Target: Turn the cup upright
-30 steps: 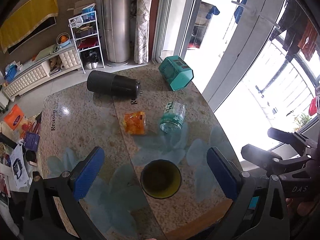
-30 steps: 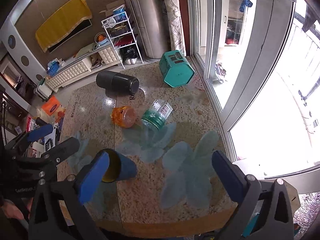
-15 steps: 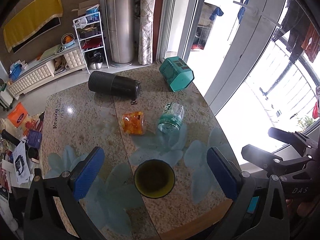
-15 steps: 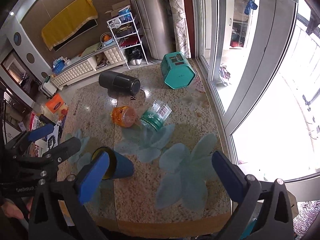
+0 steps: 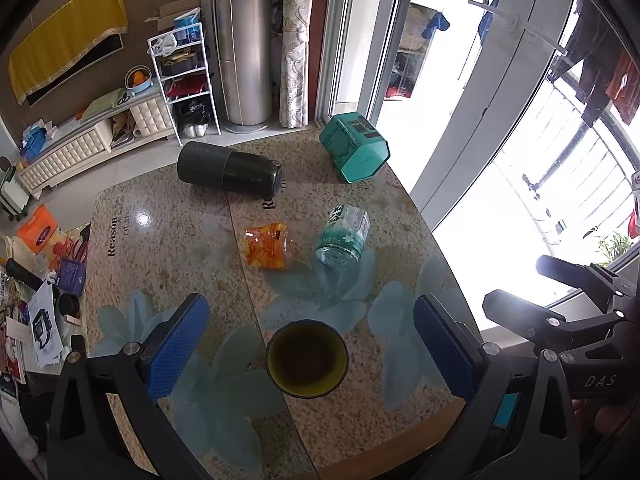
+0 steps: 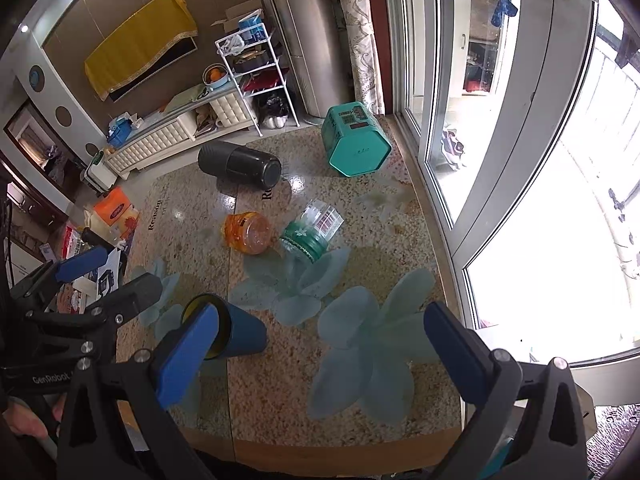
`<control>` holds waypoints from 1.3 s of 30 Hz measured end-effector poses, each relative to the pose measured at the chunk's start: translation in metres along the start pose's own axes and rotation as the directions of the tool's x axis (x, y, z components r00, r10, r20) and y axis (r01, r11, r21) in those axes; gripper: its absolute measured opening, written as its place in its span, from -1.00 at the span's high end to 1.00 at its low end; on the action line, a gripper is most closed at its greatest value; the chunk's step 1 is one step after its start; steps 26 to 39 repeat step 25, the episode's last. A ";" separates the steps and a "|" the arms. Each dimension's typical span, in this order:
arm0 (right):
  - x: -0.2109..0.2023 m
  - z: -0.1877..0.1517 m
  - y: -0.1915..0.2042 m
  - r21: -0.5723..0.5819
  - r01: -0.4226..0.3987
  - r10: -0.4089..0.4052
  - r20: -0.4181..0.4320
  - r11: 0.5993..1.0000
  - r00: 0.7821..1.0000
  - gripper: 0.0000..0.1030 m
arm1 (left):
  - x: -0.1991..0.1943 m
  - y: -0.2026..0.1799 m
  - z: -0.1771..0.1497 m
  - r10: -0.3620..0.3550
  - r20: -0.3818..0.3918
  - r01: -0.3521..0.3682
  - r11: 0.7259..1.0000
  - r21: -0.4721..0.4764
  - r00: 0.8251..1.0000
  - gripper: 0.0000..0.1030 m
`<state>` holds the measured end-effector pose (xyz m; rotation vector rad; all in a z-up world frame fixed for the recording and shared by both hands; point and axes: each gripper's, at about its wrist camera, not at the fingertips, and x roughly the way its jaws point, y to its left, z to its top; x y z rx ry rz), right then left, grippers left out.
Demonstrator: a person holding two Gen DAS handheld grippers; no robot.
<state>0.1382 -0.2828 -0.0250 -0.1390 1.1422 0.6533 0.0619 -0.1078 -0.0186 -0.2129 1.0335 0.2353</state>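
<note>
A dark blue cup with a yellow inside (image 5: 307, 359) lies on its side near the table's front edge, its mouth facing the left gripper. It also shows in the right wrist view (image 6: 236, 334), mouth to the left. My left gripper (image 5: 308, 354) is open and empty, its blue pads (image 5: 178, 344) wide on either side of the cup without touching it. My right gripper (image 6: 320, 354) is open and empty, to the right of the cup over the table's front part.
On the granite table (image 5: 168, 248) lie an orange jar (image 5: 267, 249), a green-capped clear jar (image 5: 343, 236), a black cylinder (image 5: 228, 170) and a teal hexagonal box (image 5: 354, 147), all tipped over. A glass door stands at the right. Clutter lies off the left edge.
Both grippers have drawn back and up a little, so the cup sits slightly farther from the left gripper. Both stay open. The cup has not moved on the table.
</note>
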 end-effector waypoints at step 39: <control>0.003 -0.003 0.001 0.001 -0.014 0.014 -0.012 1.000 1.000 -1.00 | 0.001 0.004 -0.004 0.006 -0.001 -0.006 1.000 0.004 1.000 -0.99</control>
